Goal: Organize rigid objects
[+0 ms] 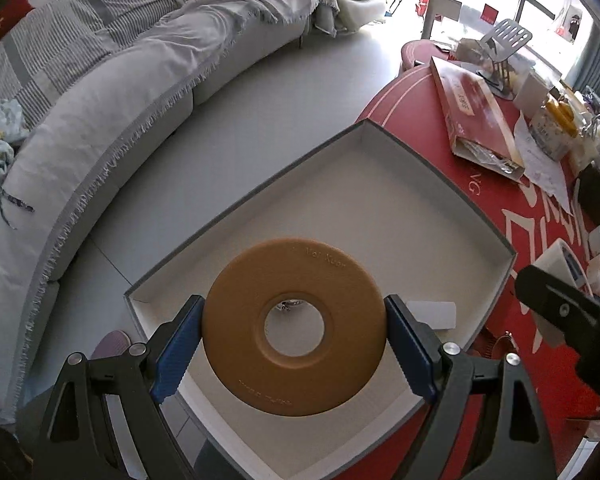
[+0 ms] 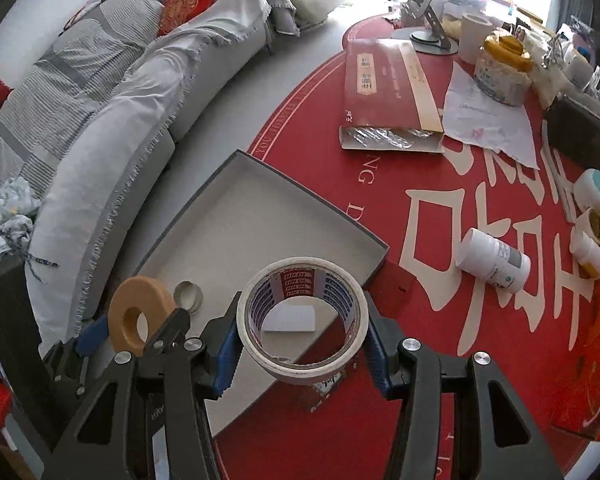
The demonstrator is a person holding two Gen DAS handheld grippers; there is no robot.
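Biggest risk imo: the left gripper and right gripper bump over the shallow grey box at the worktop's near-left edge, knocking something loose. Left jaws pinch a tan, matte foam ring; right jaws pinch a white tape roll, both above the box.

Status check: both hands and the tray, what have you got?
Left hand-held gripper shut on tan ring, over grey tray. Right hand-held gripper shut on tape roll at tray's edge. White card and small metal ring already in tray.
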